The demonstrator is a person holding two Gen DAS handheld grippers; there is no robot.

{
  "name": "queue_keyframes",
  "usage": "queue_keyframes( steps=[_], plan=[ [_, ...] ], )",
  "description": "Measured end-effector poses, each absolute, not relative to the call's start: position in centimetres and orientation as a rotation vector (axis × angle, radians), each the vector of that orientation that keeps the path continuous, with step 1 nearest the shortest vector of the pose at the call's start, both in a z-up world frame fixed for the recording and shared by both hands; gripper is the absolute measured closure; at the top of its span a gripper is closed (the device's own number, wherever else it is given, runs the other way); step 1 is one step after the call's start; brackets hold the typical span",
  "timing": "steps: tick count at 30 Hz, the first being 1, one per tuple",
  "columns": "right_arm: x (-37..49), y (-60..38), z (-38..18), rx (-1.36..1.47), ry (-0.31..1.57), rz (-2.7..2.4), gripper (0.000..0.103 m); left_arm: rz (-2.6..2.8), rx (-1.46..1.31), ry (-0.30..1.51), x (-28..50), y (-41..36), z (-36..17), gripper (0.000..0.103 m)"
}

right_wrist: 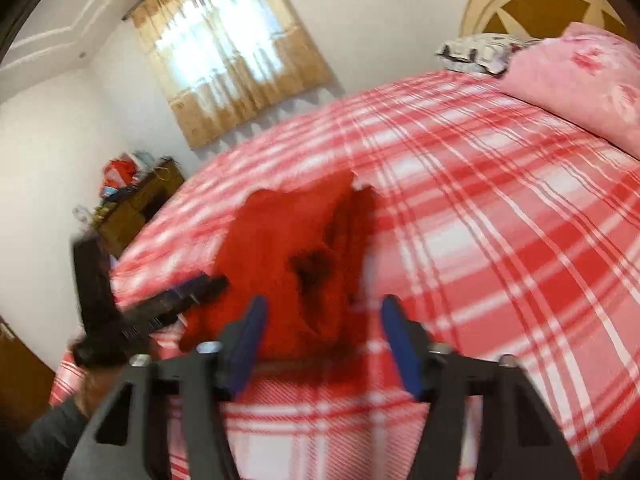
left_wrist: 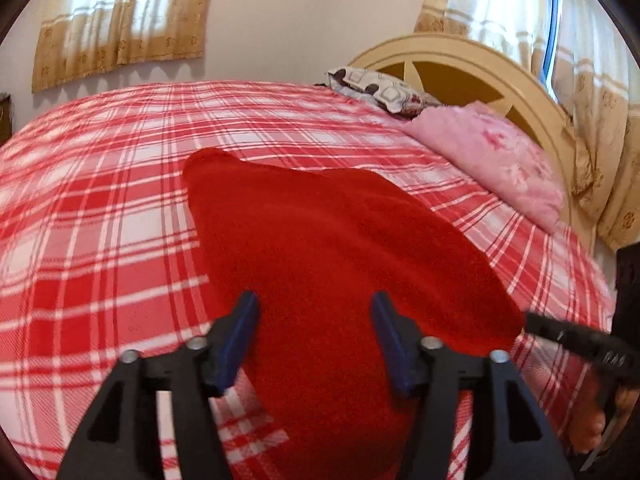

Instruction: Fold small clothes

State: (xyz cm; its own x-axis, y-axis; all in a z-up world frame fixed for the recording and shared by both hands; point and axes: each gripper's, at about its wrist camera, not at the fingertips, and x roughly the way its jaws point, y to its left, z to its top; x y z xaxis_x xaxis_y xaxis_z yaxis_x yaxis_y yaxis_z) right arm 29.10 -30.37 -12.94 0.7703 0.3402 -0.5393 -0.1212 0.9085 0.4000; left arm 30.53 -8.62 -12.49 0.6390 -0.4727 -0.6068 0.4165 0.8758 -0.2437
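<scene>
A small red garment (left_wrist: 332, 256) lies on the red-and-white plaid bedspread (left_wrist: 100, 208). My left gripper (left_wrist: 316, 320) is open just above its near part, blue pads either side of the cloth. The right gripper (left_wrist: 560, 334) shows at the garment's right edge, by its corner. In the right wrist view the garment (right_wrist: 288, 264) lies bunched and blurred ahead of my open right gripper (right_wrist: 322, 324). The left gripper (right_wrist: 188, 292) shows at the garment's left side there.
A pink pillow (left_wrist: 496, 160) and a patterned pillow (left_wrist: 384, 90) lie by the cream headboard (left_wrist: 472, 60). Curtained windows (left_wrist: 120, 20) are behind. A wooden cabinet with clutter (right_wrist: 136, 200) stands beside the bed's far edge.
</scene>
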Motion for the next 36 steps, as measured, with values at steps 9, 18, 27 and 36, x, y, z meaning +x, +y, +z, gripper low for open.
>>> queue_keyframes(
  steps=[9, 18, 27, 36],
  plan=[
    [35.8, -27.2, -13.1, 0.298, 0.805, 0.275, 0.041, -0.548, -0.133, 0.683, 27.4, -6.1, -12.3, 0.026],
    [35.6, -27.1, -13.5, 0.262, 0.797, 0.222, 0.097, -0.452, 0.043, 0.721, 25.3, -7.6, -13.7, 0.014],
    [37.0, -29.0, -15.7, 0.225, 0.889, 0.156, 0.097, -0.391, 0.008, 0.853, 27.3, -7.0, -15.2, 0.01],
    [36.8, -28.7, -15.1, 0.194, 0.885, 0.151, 0.096, -0.449, -0.028, 0.655, 24.3, -5.9, -9.8, 0.0]
  ],
)
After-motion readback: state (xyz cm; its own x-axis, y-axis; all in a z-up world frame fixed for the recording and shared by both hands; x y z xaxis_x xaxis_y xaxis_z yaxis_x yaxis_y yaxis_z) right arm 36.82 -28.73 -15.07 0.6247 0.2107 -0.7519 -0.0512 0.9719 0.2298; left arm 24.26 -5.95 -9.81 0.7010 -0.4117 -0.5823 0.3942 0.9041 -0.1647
